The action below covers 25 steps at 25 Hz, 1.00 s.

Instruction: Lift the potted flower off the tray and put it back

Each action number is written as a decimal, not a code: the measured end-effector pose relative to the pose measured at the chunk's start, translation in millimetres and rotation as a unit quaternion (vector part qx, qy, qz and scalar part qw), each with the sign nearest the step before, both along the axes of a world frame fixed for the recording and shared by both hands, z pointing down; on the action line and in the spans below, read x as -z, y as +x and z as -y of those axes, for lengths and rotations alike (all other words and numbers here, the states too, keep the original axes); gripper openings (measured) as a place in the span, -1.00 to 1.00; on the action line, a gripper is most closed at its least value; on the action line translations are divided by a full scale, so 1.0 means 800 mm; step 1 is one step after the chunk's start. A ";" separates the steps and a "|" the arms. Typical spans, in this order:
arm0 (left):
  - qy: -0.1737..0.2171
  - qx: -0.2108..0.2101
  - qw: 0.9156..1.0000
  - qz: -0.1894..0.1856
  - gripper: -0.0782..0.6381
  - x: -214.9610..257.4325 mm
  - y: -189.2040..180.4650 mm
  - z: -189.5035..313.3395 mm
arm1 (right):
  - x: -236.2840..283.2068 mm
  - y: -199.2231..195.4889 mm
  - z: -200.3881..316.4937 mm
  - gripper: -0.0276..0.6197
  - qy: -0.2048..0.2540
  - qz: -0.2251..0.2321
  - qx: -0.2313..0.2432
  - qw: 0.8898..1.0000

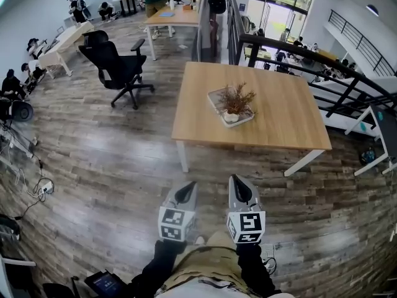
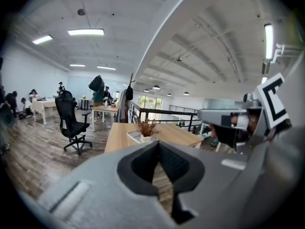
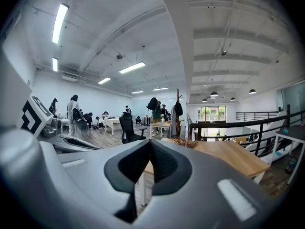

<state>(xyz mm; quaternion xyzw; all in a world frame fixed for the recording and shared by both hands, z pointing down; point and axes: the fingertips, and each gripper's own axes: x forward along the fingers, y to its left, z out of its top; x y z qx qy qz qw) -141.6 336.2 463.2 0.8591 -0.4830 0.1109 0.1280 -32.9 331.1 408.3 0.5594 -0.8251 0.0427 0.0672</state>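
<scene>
A potted flower (image 1: pixel 234 102) with dry brown stems in a white pot stands on a pale tray (image 1: pixel 216 98) in the middle of a wooden table (image 1: pixel 285 117). I stand back from the table's near edge. Both grippers are held low in front of me over the wood floor, well short of the table. My left gripper (image 1: pixel 190 184) is shut with nothing in it, and so is my right gripper (image 1: pixel 235 179). Past the left gripper's (image 2: pixel 158 143) touching tips, its own view shows the flower (image 2: pixel 147 127) far off. The right gripper's (image 3: pixel 150 141) view shows the flower (image 3: pixel 185 141) just right of its tips.
A black office chair (image 1: pixel 116 63) stands left of the table. A black railing (image 1: pixel 298 58) runs behind and to the right of it. Farther desks (image 1: pixel 177 14) and seated people (image 1: pixel 12 82) are at the back and left. Cables (image 1: pixel 41 188) lie on the floor at left.
</scene>
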 end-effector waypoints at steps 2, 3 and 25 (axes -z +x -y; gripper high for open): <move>-0.004 0.010 1.000 -0.002 -0.78 -0.004 -0.013 0.006 | -0.004 -0.011 0.006 -0.90 -0.002 -0.002 0.006 1.000; -0.006 0.013 1.000 -0.003 -0.78 -0.006 -0.017 0.008 | -0.006 -0.015 0.009 -0.90 -0.004 -0.003 0.009 1.000; 0.002 0.039 0.999 0.000 -0.78 0.009 0.036 0.347 | -0.004 0.056 0.357 -0.90 0.001 0.016 0.013 1.000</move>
